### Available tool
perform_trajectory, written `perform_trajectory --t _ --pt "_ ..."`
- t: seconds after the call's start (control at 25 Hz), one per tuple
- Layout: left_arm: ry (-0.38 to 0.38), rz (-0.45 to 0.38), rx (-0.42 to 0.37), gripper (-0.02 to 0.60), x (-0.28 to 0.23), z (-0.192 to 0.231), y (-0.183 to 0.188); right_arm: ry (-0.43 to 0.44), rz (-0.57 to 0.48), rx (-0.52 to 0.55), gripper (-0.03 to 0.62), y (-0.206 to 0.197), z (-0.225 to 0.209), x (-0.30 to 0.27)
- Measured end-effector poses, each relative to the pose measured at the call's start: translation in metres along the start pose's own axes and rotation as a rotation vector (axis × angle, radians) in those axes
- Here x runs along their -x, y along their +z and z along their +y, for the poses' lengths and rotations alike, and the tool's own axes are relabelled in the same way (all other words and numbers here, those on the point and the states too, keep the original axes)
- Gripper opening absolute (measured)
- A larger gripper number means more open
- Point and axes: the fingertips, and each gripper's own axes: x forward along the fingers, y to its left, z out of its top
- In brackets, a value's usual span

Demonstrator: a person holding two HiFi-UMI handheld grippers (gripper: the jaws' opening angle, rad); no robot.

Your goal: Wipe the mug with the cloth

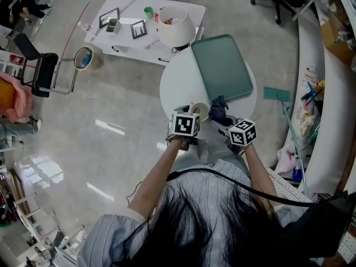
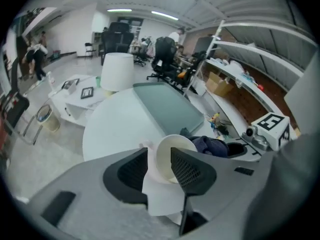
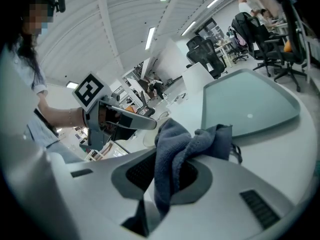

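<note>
Standing in an open office with a glossy floor (image 1: 111, 99), 1 round white table (image 1: 177, 88) carries a teal tray (image 1: 222, 65). The left gripper (image 2: 156, 170) points steeply down, its jaws wide and flanking the white mug (image 2: 175, 154) at the table's near edge, unclamped. The right gripper (image 3: 165, 174) clamps the dark blue cloth (image 3: 172, 136), just beside the mug.

Round white table (image 1: 177, 88), teal tray (image 1: 222, 65) atop
</note>
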Motion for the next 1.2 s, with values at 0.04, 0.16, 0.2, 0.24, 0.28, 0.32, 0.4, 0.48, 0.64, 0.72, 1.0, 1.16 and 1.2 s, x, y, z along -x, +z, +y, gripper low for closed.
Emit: perform_trajectory --t 0.04,0.16,0.2,0.24,0.28,0.32,0.4,0.48,0.64,0.72,1.0,1.16,1.2 --pt "-0.03 0.004 -0.074 0.13 -0.001 -0.003 0.002 -0.002 -0.002 -0.004 0.079 0.0 0.0 0.0" --pt "-0.105 0.036 -0.358 0.13 -0.005 -0.009 0.008 -0.005 -0.007 -0.012 0.08 0.0 0.001 -0.001" --pt "-0.125 0.052 -0.444 0.13 -0.007 -0.009 0.011 -0.005 -0.006 -0.013 0.08 0.0 0.001 -0.002" --pt "-0.143 0.068 -0.52 0.13 -0.009 -0.009 0.013 -0.006 -0.005 -0.014 0.08 0.0 0.001 -0.002" --pt "-0.162 0.082 -0.589 0.13 -0.011 -0.01 0.016 -0.006 -0.004 -0.015 0.08 0.0 0.001 -0.002" --pt "-0.181 0.095 -0.657 0.13 -0.013 -0.011 0.018 -0.006 -0.002 -0.015 0.08 0.0 0.001 -0.002" --pt "-0.217 0.127 -0.804 0.129 -0.016 -0.015 0.021 -0.006 0.0 -0.016 0.08 0.001 0.001 -0.001" --pt "-0.246 0.18 -0.95 0.129 -0.021 -0.016 0.018 -0.007 0.002 -0.018 0.08 0.001 0.001 -0.002" --pt "-0.301 0.276 -1.094 0.129 -0.031 -0.016 0.008 -0.011 -0.002 -0.025 0.08 0.001 0.001 -0.003" --pt "-0.324 0.288 -1.128 0.127 -0.033 -0.021 0.008 -0.013 -0.004 -0.031 0.08 0.001 0.002 -0.003" --pt "-0.364 0.363 -1.164 0.057 -0.044 -0.032 0.005 -0.016 -0.01 -0.038 0.08 0.0 0.003 -0.001" --pt "-0.359 0.356 -1.103 0.048 -0.045 -0.033 0.006 -0.018 -0.009 -0.035 0.08 -0.002 0.003 -0.003" --pt "-0.354 0.349 -1.085 0.048 -0.045 -0.031 0.007 -0.019 -0.01 -0.036 0.08 -0.002 0.003 -0.004"
